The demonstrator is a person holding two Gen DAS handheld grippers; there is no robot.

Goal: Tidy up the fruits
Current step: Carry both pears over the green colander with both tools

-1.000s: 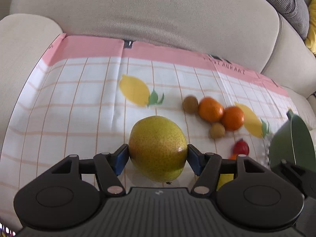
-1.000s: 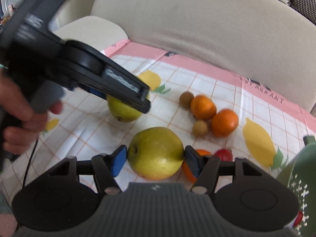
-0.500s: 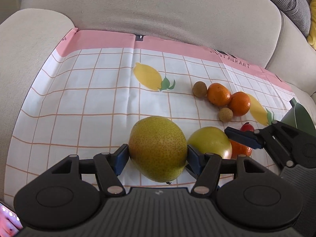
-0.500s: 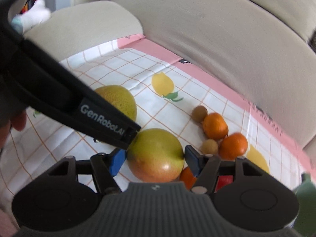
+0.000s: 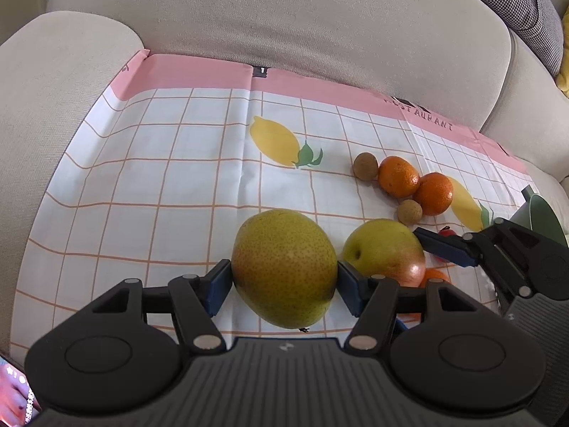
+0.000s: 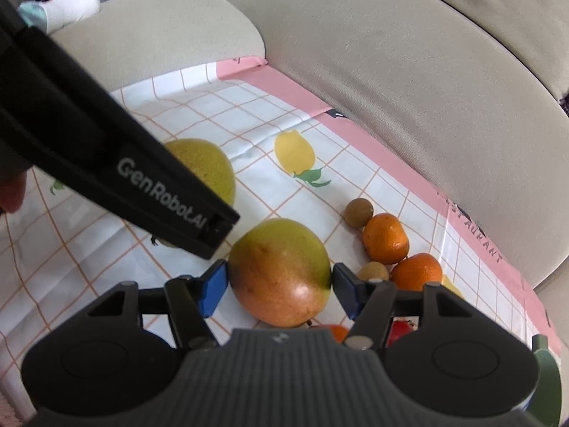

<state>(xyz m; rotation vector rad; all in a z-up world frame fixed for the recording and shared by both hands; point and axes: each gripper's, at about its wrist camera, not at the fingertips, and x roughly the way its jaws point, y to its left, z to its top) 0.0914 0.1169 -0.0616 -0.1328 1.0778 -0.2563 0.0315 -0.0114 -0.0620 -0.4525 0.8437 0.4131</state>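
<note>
My left gripper [image 5: 283,284] is shut on a speckled yellow-green pear [image 5: 284,267], held above the checked cloth [image 5: 160,178]. My right gripper [image 6: 279,283] is shut on a second pear with a red blush [image 6: 279,272]; that pear also shows in the left wrist view [image 5: 386,251], just right of the first. In the right wrist view the left gripper's body crosses the left side and partly hides the first pear [image 6: 206,167]. Two oranges [image 5: 398,177] [image 5: 434,193] and two small brown fruits [image 5: 365,166] [image 5: 409,211] lie on the cloth at the right.
The cloth lies on a beige sofa seat [image 5: 71,71] with the backrest [image 5: 284,28] behind. A green bowl [image 5: 544,213] sits at the right edge. A small red fruit [image 5: 446,232] and another orange [image 5: 434,277] lie near it, partly hidden.
Both grippers have kept their pears. The right gripper with its pear has moved in close beside the left one, and both have drawn back and up from the cloth.
</note>
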